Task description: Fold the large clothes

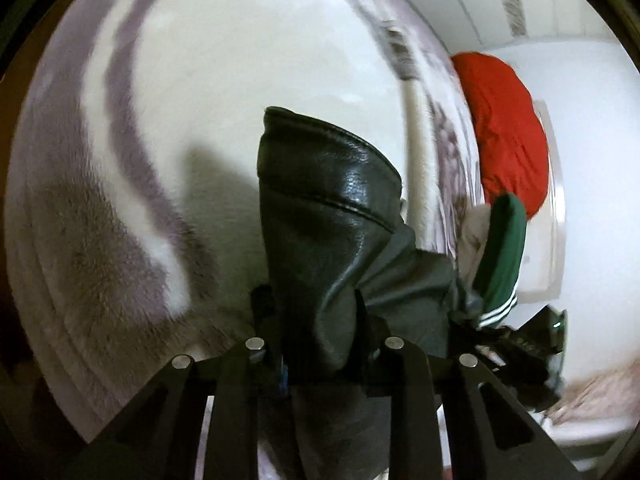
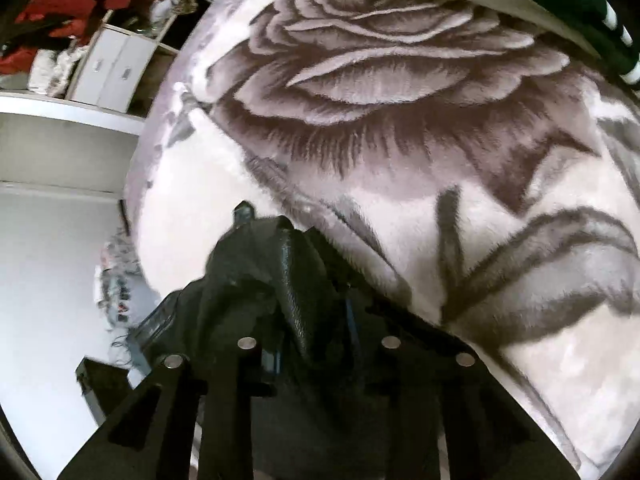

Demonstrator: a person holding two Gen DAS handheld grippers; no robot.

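Gripping black leather jacket (image 1: 332, 216), both claws (image 1: 320, 320) (image 2: 304, 300) clamped, fingertips hidden by leather.

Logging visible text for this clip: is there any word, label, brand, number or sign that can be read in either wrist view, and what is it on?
No readable text in either view.
Black leather jacket: no label or print visible.
Green garment: only white stripes, no lettering.
Rose-patterned blanket: pattern only.
Red garment: plain.
The dark object past the right gripper shows faint marks, too blurred to read.
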